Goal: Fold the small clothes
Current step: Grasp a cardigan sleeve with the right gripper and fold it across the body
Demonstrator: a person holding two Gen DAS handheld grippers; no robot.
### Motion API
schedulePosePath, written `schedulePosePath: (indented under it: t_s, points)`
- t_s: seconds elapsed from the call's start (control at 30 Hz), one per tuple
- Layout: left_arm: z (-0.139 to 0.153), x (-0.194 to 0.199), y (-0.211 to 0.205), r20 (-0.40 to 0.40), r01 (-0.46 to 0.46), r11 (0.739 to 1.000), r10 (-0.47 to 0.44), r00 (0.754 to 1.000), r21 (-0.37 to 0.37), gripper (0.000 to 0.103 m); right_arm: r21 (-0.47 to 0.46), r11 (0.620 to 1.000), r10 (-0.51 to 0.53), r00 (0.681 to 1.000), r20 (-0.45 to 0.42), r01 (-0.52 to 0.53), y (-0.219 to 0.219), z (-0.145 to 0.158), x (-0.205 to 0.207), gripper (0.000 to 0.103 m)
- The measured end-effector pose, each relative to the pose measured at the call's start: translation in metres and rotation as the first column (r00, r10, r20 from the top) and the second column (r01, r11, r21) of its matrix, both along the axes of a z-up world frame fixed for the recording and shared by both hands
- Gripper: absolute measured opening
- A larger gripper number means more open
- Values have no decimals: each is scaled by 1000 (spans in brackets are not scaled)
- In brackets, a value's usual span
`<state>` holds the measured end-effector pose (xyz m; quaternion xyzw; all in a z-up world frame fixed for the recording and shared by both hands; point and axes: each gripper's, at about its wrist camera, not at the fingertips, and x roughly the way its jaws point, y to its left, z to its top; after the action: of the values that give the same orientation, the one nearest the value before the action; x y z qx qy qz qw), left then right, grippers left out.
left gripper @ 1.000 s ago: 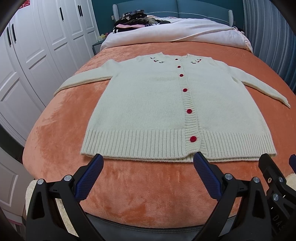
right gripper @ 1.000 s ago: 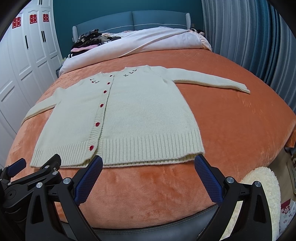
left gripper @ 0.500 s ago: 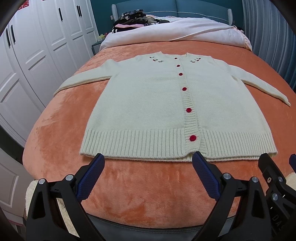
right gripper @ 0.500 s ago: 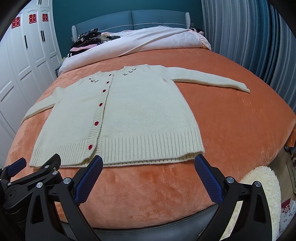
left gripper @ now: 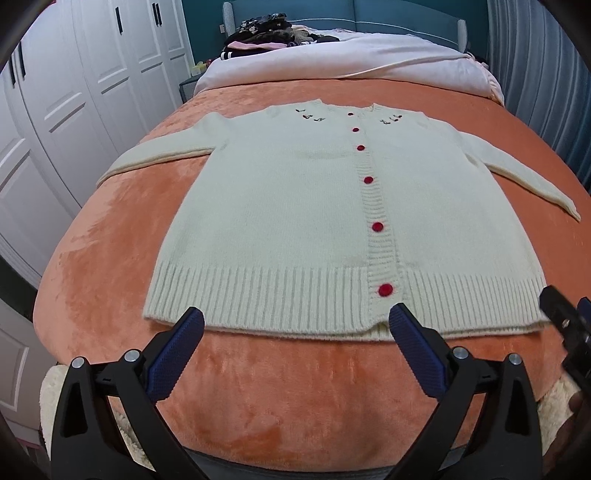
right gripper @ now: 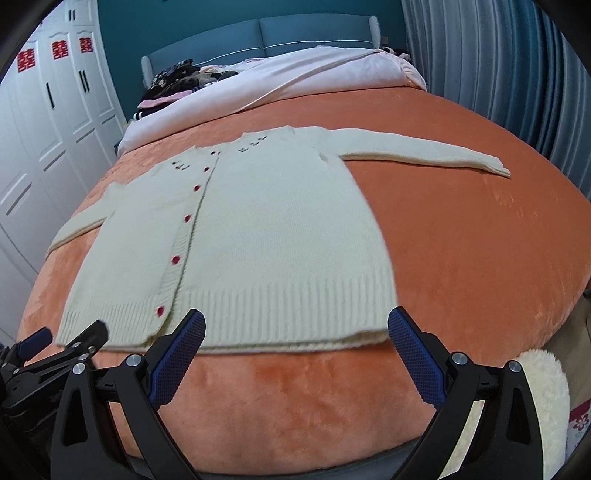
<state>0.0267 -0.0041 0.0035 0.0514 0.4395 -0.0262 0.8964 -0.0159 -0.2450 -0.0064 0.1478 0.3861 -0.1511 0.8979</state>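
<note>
A cream knit cardigan (left gripper: pixel 295 221) with red buttons lies flat, face up, on the orange bed cover, both sleeves spread out; it also shows in the right wrist view (right gripper: pixel 258 236). My left gripper (left gripper: pixel 295 325) is open and empty, its blue pads just short of the ribbed hem near the left and middle. My right gripper (right gripper: pixel 295 328) is open and empty, just short of the hem's right half. Each gripper shows at the edge of the other's view.
The orange bed cover (left gripper: pixel 110 258) drops off at the near edge. A white duvet (left gripper: pixel 351 59) and a pile of dark clothes (left gripper: pixel 258 33) lie at the headboard. White wardrobes (left gripper: pixel 55 110) stand left, blue curtains (right gripper: pixel 498 74) right. A fluffy cream rug (right gripper: pixel 543 398) lies below.
Both grippers have moved forward and closer to the cardigan's hem. The cardigan has not moved. Both stay open.
</note>
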Motion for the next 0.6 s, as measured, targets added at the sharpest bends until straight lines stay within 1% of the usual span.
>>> schedulePosePath:
  t_s: [0.1,0.17,0.2,0.23,0.27,0.3,0.33,0.37,0.4,0.47,0.5,0.53,0.57,0.6]
  points:
    - [6,26,7,17,-33,999,34,999,-42,98,50,995,-90,996,24,89,-82,0,30,98]
    - [10,44,10,34,-45,997,47,998,-61,98,93,984,-156,987,37,152,-148,-4,57,98]
    - [12,53,10,43,-49,997,52,998,-66,98,118,975,-193,981,36,187,-180,-8,70,98]
    - [13,61,10,53,-52,996,55,997,-70,98,152,958,-249,968,25,242,-220,-15,85,98]
    - [13,68,11,60,-54,996,58,996,-74,98,177,941,-296,955,9,290,-249,-21,96,98]
    - [13,77,12,64,-58,995,63,996,-77,98,212,912,-356,934,-13,351,-284,-30,108,98]
    - [12,85,13,64,-62,995,67,996,-82,98,239,887,-401,916,-29,396,-310,-38,114,96]
    - [11,92,15,64,-67,994,73,995,-88,98,271,856,-444,895,-46,439,-334,-46,121,93]
    - [9,99,16,62,-71,993,77,995,-95,98,312,818,-488,870,-67,483,-358,-57,128,89]
    - [4,110,20,51,-80,991,86,995,-105,98,363,749,-557,823,-107,554,-386,-73,136,88]
    - [1,117,21,42,-85,991,90,995,-108,98,379,723,-582,805,-116,577,-394,-79,141,87]
    - [-2,122,23,34,-87,990,92,995,-111,98,369,711,-606,788,-109,598,-398,-80,146,83]
    - [-6,127,25,26,-91,989,94,995,-113,98,354,715,-614,784,-92,602,-399,-78,154,77]
    - [-9,132,27,17,-92,989,95,995,-118,98,367,731,-587,804,-93,576,-399,-76,169,46]
